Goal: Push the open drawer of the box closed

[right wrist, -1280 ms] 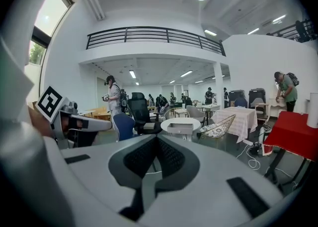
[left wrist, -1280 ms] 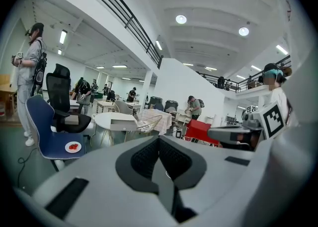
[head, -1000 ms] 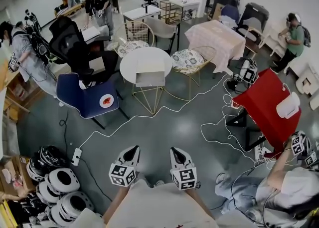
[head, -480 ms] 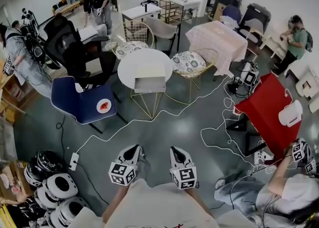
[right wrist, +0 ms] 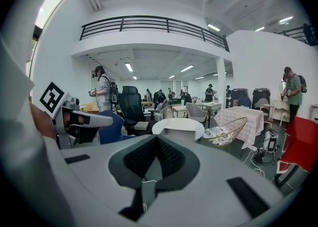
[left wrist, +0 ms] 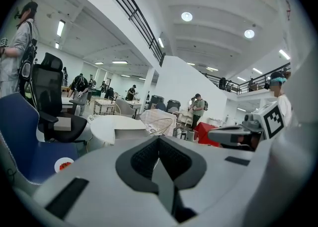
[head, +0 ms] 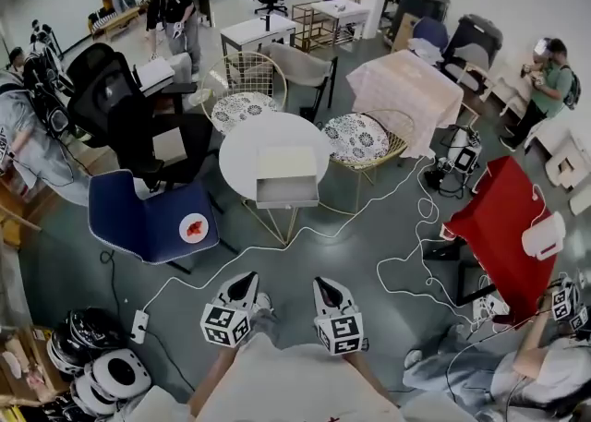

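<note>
Both pressed together and empty, my left claw (head: 247, 280) and right claw (head: 329, 284) aim at the box (head: 287, 163), well apart on the surface's (head: 242, 145) near edge; its drawer (head: 287, 194) opens toward me.

The round table (head: 247, 141) with the box (head: 288, 167) now lies nearer than a second ago.

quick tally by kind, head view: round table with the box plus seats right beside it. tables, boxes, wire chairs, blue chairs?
round white table: 1
box: 1
wire chairs: 2
blue chair: 1
total: 5
</note>
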Action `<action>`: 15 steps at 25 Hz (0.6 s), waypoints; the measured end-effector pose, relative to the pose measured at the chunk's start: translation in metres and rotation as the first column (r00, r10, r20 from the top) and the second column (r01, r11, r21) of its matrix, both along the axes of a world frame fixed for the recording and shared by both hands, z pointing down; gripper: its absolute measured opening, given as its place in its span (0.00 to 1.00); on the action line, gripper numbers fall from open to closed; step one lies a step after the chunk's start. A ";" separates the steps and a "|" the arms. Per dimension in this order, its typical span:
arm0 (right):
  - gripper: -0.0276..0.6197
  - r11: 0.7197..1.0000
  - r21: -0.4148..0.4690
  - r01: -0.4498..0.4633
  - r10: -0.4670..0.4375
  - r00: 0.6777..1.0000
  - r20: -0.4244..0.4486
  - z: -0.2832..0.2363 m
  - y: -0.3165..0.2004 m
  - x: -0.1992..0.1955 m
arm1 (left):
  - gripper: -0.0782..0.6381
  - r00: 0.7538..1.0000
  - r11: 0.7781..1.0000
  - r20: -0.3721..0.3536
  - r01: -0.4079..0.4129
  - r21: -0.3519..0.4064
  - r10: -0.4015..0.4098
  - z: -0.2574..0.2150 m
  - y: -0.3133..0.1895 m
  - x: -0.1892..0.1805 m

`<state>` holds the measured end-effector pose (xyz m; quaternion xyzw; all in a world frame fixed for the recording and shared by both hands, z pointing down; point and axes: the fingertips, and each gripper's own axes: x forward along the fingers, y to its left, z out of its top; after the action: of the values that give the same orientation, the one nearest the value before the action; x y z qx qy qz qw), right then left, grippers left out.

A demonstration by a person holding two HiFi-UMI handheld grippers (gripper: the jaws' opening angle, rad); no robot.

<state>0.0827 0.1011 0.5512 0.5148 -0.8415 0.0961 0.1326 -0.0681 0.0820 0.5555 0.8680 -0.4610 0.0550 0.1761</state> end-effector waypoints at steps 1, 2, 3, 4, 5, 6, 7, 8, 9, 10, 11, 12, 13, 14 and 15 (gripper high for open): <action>0.07 1.000 -0.003 -0.002 0.001 1.000 -0.002 -0.001 -0.011 -0.004 | 0.13 1.000 1.000 -0.002 -0.001 -0.003 0.001 0.000 -0.011 -0.005; 0.07 1.000 -0.006 -0.003 0.003 1.000 -0.004 -0.001 -0.021 -0.009 | 0.13 1.000 1.000 -0.004 -0.004 -0.007 0.004 0.000 -0.022 -0.009; 0.07 1.000 -0.010 -0.004 0.004 1.000 -0.006 -0.002 -0.031 -0.013 | 0.13 1.000 1.000 -0.006 -0.007 -0.012 0.007 0.000 -0.032 -0.012; 0.07 1.000 -0.012 -0.007 0.007 1.000 -0.009 -0.003 -0.041 -0.016 | 0.13 1.000 1.000 -0.007 -0.011 -0.016 0.011 0.000 -0.042 -0.015; 0.07 1.000 -0.013 -0.011 0.011 1.000 -0.011 -0.004 -0.051 -0.018 | 0.13 1.000 1.000 -0.009 -0.015 -0.019 0.015 0.000 -0.052 -0.017; 0.07 1.000 -0.015 -0.014 0.014 1.000 -0.013 -0.005 -0.060 -0.021 | 0.13 1.000 1.000 -0.010 -0.020 -0.021 0.020 0.000 -0.061 -0.019; 0.07 1.000 -0.017 -0.017 0.017 1.000 -0.015 -0.006 -0.069 -0.023 | 0.13 1.000 0.999 -0.012 -0.024 -0.022 0.024 0.000 -0.071 -0.021; 0.07 1.000 -0.018 -0.019 0.019 1.000 -0.017 -0.006 -0.078 -0.026 | 0.13 1.000 0.999 -0.014 -0.027 -0.022 0.027 -0.001 -0.080 -0.023; 0.07 1.000 -0.019 -0.022 0.021 1.000 -0.020 -0.006 -0.087 -0.029 | 0.13 0.999 0.999 -0.015 -0.030 -0.023 0.030 -0.001 -0.089 -0.026; 0.07 0.999 -0.020 -0.025 0.024 0.999 -0.023 -0.006 -0.096 -0.032 | 0.13 0.999 0.999 -0.017 -0.033 -0.024 0.032 -0.001 -0.098 -0.029; 0.07 0.999 -0.020 -0.028 0.027 0.999 -0.024 -0.007 -0.105 -0.034 | 0.13 0.999 0.999 -0.019 -0.035 -0.024 0.035 -0.001 -0.108 -0.032; 0.07 0.999 -0.020 -0.031 0.031 0.999 -0.026 -0.008 -0.115 -0.036 | 0.13 0.999 0.999 -0.022 -0.038 -0.024 0.037 -0.002 -0.119 -0.034; 0.07 0.999 -0.021 -0.035 0.034 0.999 -0.028 -0.009 -0.125 -0.038 | 0.13 0.999 0.999 -0.024 -0.041 -0.025 0.040 -0.003 -0.129 -0.036; 0.07 0.999 -0.021 -0.039 0.038 0.999 -0.030 -0.010 -0.135 -0.039 | 0.13 0.999 0.999 -0.026 -0.045 -0.024 0.044 -0.004 -0.139 -0.037; 0.07 0.999 -0.023 -0.043 0.042 0.999 -0.032 -0.011 -0.145 -0.041 | 0.13 0.998 0.999 -0.028 -0.049 -0.024 0.048 -0.004 -0.148 -0.039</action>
<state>0.0418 -0.0436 0.5406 0.5325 -0.8270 0.1006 0.1497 -0.1067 -0.0661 0.5513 0.8774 -0.4365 0.0530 0.1918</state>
